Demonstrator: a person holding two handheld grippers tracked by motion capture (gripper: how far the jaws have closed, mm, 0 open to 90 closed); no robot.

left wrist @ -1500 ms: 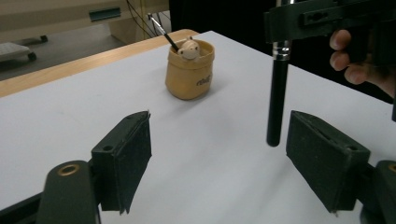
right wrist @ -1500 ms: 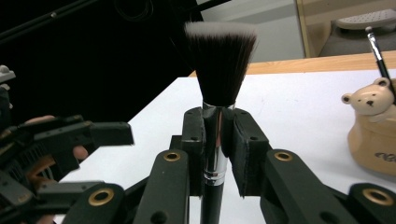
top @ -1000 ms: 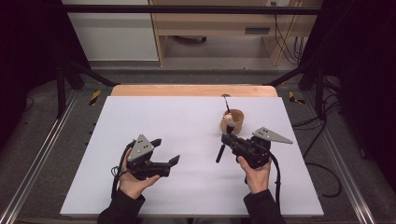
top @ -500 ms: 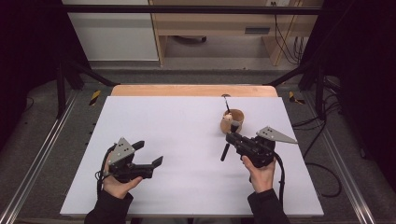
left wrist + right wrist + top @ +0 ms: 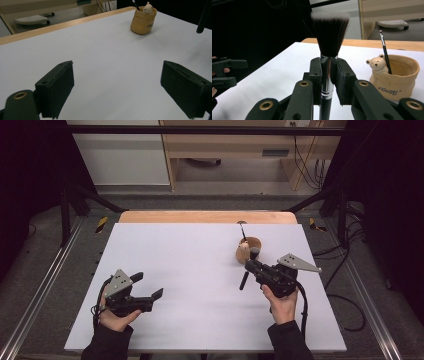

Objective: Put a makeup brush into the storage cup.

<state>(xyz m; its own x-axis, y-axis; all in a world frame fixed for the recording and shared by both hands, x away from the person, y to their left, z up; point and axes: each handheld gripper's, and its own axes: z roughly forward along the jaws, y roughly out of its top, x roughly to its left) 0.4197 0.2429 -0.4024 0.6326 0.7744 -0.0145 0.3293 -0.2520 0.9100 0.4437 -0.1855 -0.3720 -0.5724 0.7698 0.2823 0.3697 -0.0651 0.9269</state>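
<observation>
My right gripper (image 5: pixel 254 266) is shut on a black makeup brush (image 5: pixel 244 279), which hangs slanted just above the table. In the right gripper view the brush (image 5: pixel 330 32) stands upright between the pads, its silver ferrule clamped and its bristles on top. Just beyond it a tan pouch-shaped cup (image 5: pixel 249 251) carries a small bear figure (image 5: pixel 377 63) on its rim and holds a thin brush (image 5: pixel 385 52). My left gripper (image 5: pixel 148 286) is open at the front left of the table. Its jaws stand wide over bare white surface (image 5: pixel 121 87), and the cup (image 5: pixel 143 21) is far off.
The white table top (image 5: pixel 200 260) has a wooden strip (image 5: pixel 200 217) along its far edge. Metal frame rails run along both sides, with cables on the floor at the right. A wooden desk and a cabinet stand behind the table.
My left gripper has moved left and nearer to the table's front edge, still open. The right gripper with the brush has hardly moved.
</observation>
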